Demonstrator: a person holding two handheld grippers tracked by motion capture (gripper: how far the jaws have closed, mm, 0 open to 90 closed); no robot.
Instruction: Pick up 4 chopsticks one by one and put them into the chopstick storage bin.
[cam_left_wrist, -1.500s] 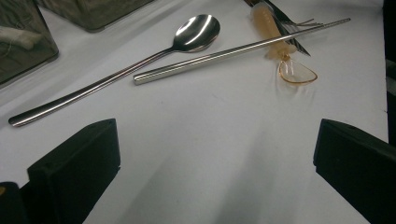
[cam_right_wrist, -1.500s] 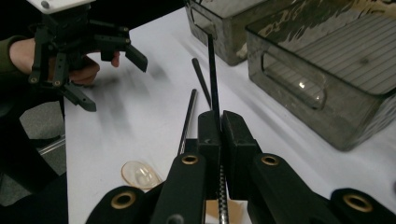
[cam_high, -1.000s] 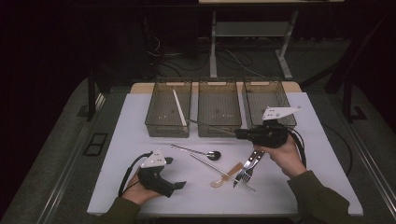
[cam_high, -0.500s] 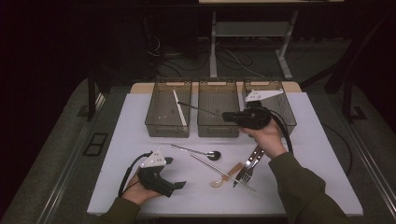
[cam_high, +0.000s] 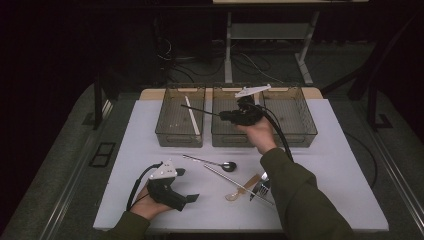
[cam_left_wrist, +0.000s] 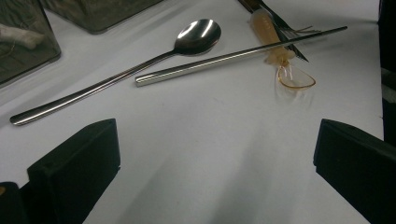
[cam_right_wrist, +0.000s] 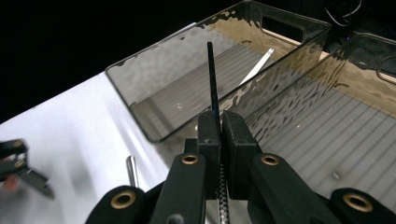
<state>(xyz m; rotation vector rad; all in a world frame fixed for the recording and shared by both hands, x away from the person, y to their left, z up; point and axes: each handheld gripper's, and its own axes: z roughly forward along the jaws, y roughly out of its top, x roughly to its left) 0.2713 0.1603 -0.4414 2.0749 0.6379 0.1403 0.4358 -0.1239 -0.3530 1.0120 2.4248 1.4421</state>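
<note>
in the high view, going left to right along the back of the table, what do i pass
left bin with a white chopstick → middle bin, the right gripper above it shut on a dark chopstick → right bin

Three bins (cam_high: 179, 140) in row along far edge of table (cam_high: 330, 165). White stick (cam_high: 191, 115) in left bin. Right gripper (cam_high: 225, 116) over middle bin (cam_high: 222, 137), clamped on dark chopstick (cam_right_wrist: 213, 88) reaching toward left bin. Metal spoon (cam_high: 210, 161) near table centre, metal chopstick (cam_high: 225, 177) just before it. Clear spoon (cam_high: 240, 190) and fork (cam_high: 260, 190) toward near edge, right of centre. Left gripper (cam_high: 192, 198) near front-left corner, jaws apart.
</note>
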